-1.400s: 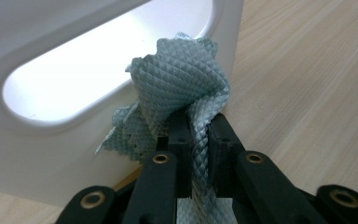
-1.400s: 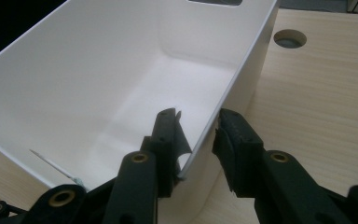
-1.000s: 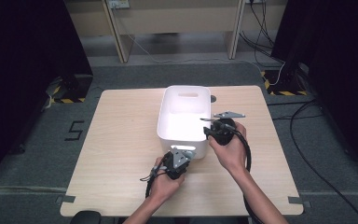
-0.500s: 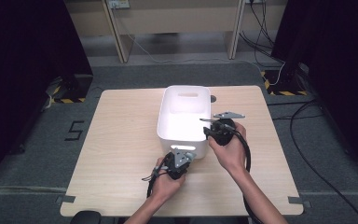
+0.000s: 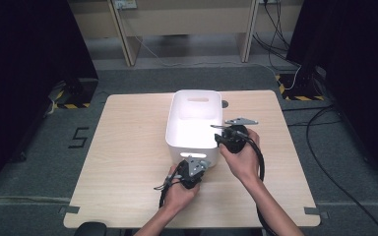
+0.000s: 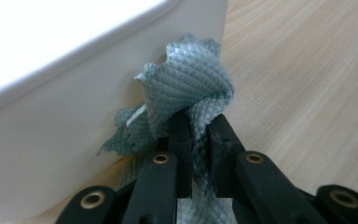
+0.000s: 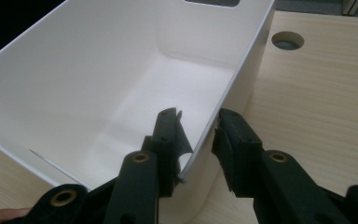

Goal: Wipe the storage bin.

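Observation:
A white plastic bin (image 5: 195,105) stands in the middle of the wooden table. My left gripper (image 5: 191,172) is at the bin's near wall, shut on a crumpled grey-green cloth (image 6: 191,88). The cloth presses against the outside of the bin (image 6: 51,135) close to a corner. My right gripper (image 5: 223,137) is at the bin's right wall. Its jaws straddle the rim (image 7: 223,93), one inside and one outside, closed on the wall. The bin's inside (image 7: 121,93) holds nothing.
The light wooden table (image 5: 128,147) has a round cable hole (image 7: 287,40) just beyond the bin's far right corner. Cables trail from both grippers toward the near edge. Grey floor and dark curtains surround the table.
My left gripper with the cloth has shifted slightly to the right along the bin's near wall. The right gripper and the bin have stayed put.

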`<act>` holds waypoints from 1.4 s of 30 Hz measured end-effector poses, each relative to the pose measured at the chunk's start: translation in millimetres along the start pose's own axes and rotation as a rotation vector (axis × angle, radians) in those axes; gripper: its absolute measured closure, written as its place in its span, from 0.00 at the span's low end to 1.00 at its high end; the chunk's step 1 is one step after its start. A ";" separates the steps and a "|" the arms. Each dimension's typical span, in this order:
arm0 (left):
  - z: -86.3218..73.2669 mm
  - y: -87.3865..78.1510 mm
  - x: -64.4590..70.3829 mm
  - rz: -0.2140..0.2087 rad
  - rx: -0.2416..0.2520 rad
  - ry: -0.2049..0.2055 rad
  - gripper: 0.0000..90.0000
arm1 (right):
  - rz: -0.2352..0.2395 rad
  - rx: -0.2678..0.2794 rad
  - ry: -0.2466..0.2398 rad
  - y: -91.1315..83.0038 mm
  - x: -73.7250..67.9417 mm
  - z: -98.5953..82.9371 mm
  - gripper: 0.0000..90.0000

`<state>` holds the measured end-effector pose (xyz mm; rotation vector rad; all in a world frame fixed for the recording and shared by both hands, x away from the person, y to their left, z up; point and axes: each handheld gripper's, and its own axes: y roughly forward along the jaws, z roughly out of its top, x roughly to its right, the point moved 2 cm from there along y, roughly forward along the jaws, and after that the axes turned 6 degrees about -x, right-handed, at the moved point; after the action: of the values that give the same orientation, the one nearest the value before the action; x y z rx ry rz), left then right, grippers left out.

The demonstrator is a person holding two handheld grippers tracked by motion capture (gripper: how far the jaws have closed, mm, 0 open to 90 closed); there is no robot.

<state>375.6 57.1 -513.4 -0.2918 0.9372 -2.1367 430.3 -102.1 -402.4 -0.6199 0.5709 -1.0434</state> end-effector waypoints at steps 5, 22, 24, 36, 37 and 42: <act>0.2 -0.2 0.1 -0.004 0.013 -0.009 0.91 | 0.001 0.001 0.004 0.2 0.2 0.1 0.77; 10.5 -10.8 -0.3 -0.008 0.056 -0.022 0.91 | 0.011 0.007 0.007 1.5 -2.2 0.5 0.77; 12.0 -12.1 -0.1 -0.006 0.065 -0.021 0.91 | 0.011 0.008 0.008 1.7 -2.2 0.5 0.77; 23.7 -22.8 2.5 -0.011 0.107 -0.018 0.91 | 0.012 0.009 0.010 2.2 -2.4 0.9 0.77; 24.1 -23.7 2.4 -0.016 0.103 -0.015 0.91 | 0.011 0.009 0.009 2.2 -2.2 0.9 0.77; 29.4 -28.3 3.9 -0.017 0.128 -0.015 0.91 | 0.011 0.008 0.008 2.2 -2.0 1.1 0.76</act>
<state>371.0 50.9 -473.1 -0.2517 0.7879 -2.1957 431.5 -99.3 -402.9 -0.6054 0.5769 -1.0378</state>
